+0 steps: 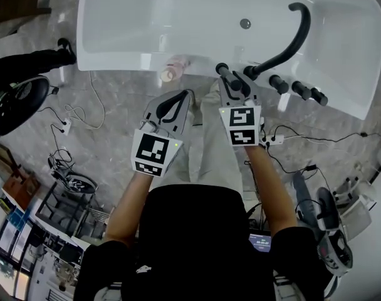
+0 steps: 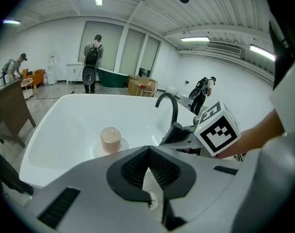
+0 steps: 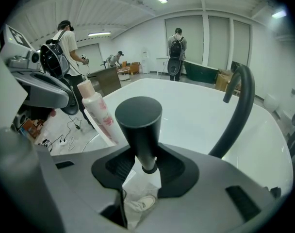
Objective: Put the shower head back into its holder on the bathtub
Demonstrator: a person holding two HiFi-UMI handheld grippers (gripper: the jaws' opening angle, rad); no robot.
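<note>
Right gripper (image 1: 239, 85): jaws clamped on the black shower head (image 1: 229, 77). In the right gripper view its stem sits between the pads and its round end stands out past the tips.

Left gripper (image 1: 185, 96): jaws together, nothing between them. It hangs at 8 o'clock of the right one, clear of the tub (image 1: 128, 36).

Shower head position (head view): over the near rim of the tub. Long axis in line with the jaws, running from 5 to 11 o'clock, free end toward the basin.

Key relation: the black fittings on the rim lie to the right of the held piece. The spout (image 1: 291, 36) has its base just beside at 2 o'clock. A row of knobs (image 1: 300, 90) follows at 3 to 4 o'clock. Which fitting is the holder I cannot tell from here. A bottle (image 1: 173, 69) stands on the rim at 9 o'clock, on the left gripper's side.

Judgement: right hand is nearer and already carries the piece. The seat likely needs a shift toward 3 o'clock, with the stem turned to match the socket
</note>
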